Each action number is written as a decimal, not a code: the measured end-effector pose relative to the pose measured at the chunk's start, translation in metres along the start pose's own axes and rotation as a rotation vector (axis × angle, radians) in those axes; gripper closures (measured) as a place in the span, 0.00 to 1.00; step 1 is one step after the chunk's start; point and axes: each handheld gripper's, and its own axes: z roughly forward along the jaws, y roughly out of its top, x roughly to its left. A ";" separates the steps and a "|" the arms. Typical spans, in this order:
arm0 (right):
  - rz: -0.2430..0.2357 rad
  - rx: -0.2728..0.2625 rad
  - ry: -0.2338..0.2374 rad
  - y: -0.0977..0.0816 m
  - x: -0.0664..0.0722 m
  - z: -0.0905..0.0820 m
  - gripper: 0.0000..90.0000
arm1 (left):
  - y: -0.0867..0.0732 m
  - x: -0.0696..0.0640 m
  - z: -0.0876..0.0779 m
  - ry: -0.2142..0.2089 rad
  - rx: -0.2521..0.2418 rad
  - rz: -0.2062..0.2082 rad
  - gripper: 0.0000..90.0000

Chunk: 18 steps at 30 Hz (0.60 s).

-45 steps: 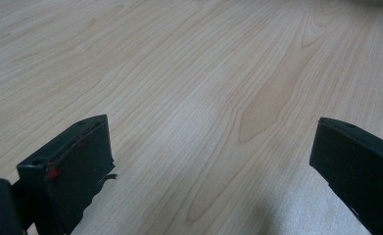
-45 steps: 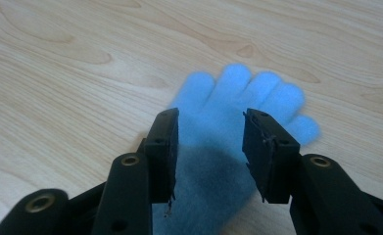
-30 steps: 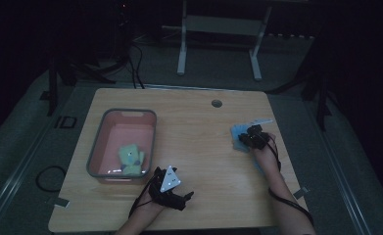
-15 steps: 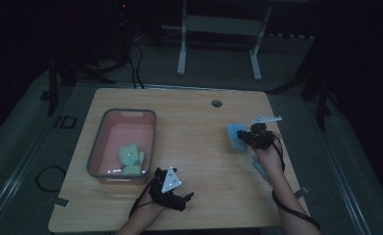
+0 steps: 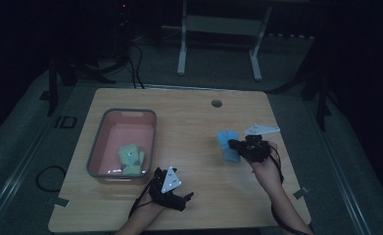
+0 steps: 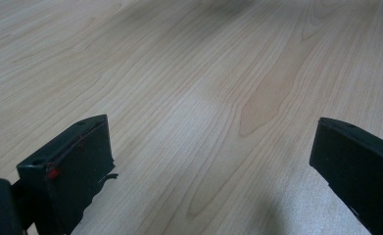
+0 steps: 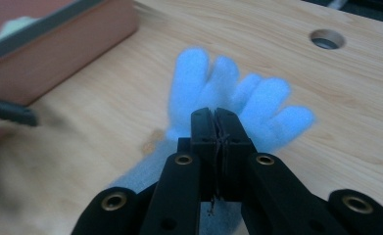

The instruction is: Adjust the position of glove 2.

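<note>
Light-blue glove (image 7: pixel 238 98); pink bin (image 5: pixel 123 142); green toy (image 5: pixel 130 157).

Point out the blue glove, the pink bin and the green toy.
blue glove (image 7: pixel 199 78): right gripper view, a finger.
pink bin (image 5: pixel 152 134): high view, right rim.
green toy (image 5: pixel 130 157): high view, its middle, inside the bin.

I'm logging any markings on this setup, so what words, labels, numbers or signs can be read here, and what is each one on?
"ID": pale letters on the floor mat left of the table, dim but legible in the high view.
No other readable text: the pink bin, the green toy in it, the blue glove and the grippers' grey plates carry none.
</note>
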 end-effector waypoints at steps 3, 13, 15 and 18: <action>-0.006 -0.005 0.013 -0.003 0.011 -0.004 0.97 | 0.000 0.000 0.000 0.008 -0.001 0.010 0.03; -0.024 0.055 -0.028 -0.028 0.045 0.012 0.97 | 0.001 0.002 -0.007 0.015 -0.024 0.005 0.03; -0.005 0.069 -0.008 -0.033 0.049 0.018 0.97 | 0.001 0.002 -0.007 0.020 -0.022 0.012 0.03; -0.023 0.085 -0.012 -0.039 0.056 0.027 0.97 | 0.001 0.002 -0.008 0.023 -0.027 0.017 0.03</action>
